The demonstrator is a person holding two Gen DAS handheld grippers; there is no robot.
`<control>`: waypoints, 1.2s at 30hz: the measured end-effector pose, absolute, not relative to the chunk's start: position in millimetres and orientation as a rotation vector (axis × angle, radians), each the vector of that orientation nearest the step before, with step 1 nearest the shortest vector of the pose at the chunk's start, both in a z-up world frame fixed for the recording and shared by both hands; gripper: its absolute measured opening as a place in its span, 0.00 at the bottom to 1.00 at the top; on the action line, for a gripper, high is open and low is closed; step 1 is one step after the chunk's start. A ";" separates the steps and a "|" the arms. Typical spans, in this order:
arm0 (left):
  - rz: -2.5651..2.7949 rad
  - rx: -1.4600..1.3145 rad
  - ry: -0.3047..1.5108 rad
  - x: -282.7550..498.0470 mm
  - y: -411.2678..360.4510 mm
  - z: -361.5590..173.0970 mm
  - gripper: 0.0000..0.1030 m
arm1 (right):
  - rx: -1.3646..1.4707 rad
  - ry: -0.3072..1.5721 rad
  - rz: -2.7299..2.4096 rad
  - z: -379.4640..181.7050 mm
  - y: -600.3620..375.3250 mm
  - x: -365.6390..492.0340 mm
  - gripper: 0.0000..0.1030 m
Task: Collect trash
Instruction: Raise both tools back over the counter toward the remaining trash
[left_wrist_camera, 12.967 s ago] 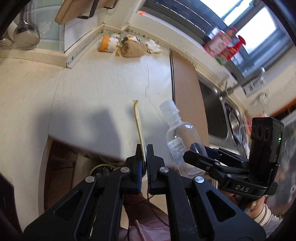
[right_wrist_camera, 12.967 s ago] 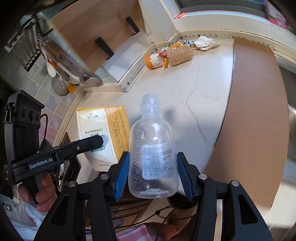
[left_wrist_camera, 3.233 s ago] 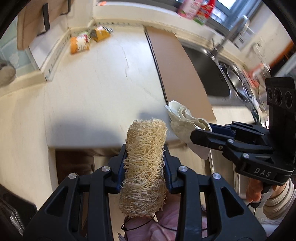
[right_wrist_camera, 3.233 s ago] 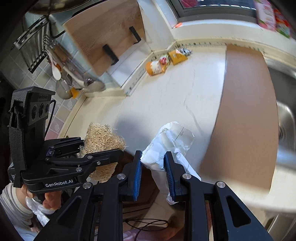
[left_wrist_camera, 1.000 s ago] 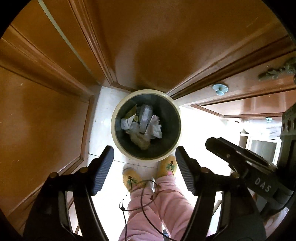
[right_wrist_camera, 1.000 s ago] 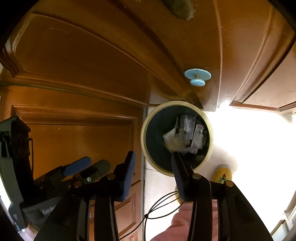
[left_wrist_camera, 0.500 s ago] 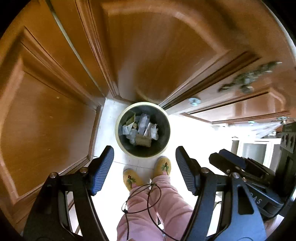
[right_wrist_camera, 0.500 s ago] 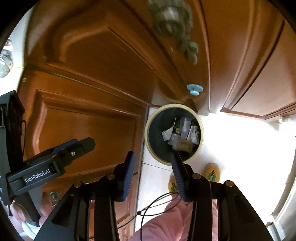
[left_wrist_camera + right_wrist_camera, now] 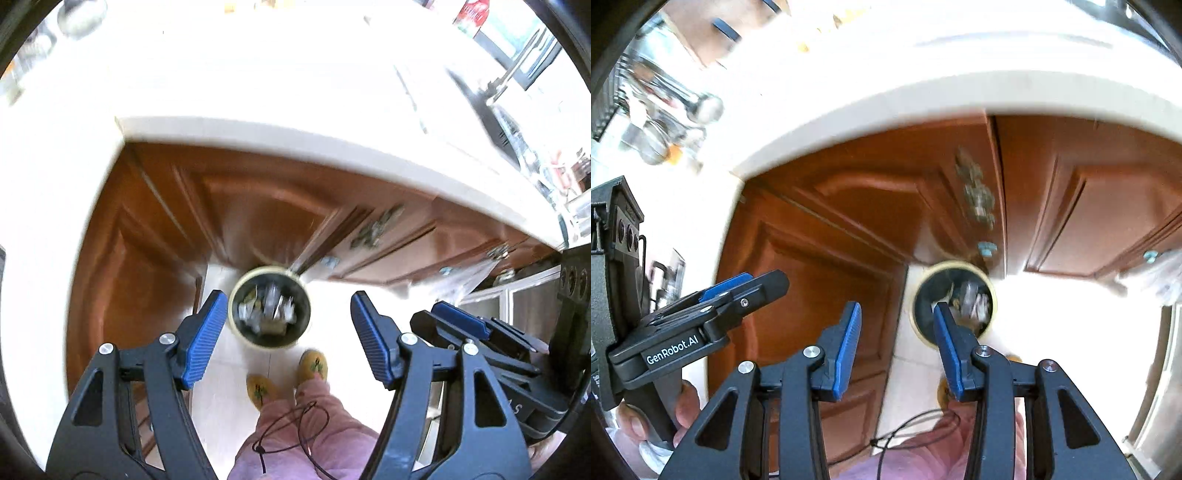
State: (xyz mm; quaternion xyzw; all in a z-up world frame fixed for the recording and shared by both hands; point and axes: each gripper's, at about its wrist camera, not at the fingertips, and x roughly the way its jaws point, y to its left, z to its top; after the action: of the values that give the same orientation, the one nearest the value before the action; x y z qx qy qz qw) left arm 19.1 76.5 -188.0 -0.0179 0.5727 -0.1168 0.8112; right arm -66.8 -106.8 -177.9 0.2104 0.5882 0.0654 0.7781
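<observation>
**Both tongs spread above the bin**

The left tongs (image 9: 284, 334) and right tongs (image 9: 895, 345) gape, gripping nothing. The trash bin (image 9: 236, 317) stands on the floor at twelve o'clock, holding crumpled trash (image 9: 267, 312), below the counter (image 9: 295, 136) edge.

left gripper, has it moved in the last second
Yes. The left gripper has risen: the trash bin looks smaller and the countertop edge is now in view.

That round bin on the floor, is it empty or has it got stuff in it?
It has stuff in it. The bin stands upright, open-topped, with pale crumpled trash inside; blur hides what the pieces are.
</observation>
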 end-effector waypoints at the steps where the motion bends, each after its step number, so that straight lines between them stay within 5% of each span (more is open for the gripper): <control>1: -0.252 -0.037 1.207 20.8 76.6 -176.4 0.64 | 0.448 1.246 0.136 -162.4 -105.7 -66.3 0.43; 13: -0.282 -0.012 1.056 36.3 62.4 -55.9 0.65 | 0.403 1.061 0.070 -29.4 -105.1 -46.5 0.49; 23: -0.237 -0.007 0.972 61.8 66.2 -12.9 0.64 | 0.345 0.970 0.057 42.7 -101.7 -3.1 0.50; 36: -0.038 -0.072 0.965 190.4 59.0 -31.4 0.64 | 0.363 0.969 0.199 40.1 -141.6 171.9 0.52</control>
State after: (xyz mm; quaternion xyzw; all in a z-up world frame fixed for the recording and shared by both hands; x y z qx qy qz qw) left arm 190.4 59.0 -31.4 -0.0344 0.4638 -0.0183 0.8851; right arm 171.9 -141.6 40.1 0.1730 0.4623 0.0951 0.8645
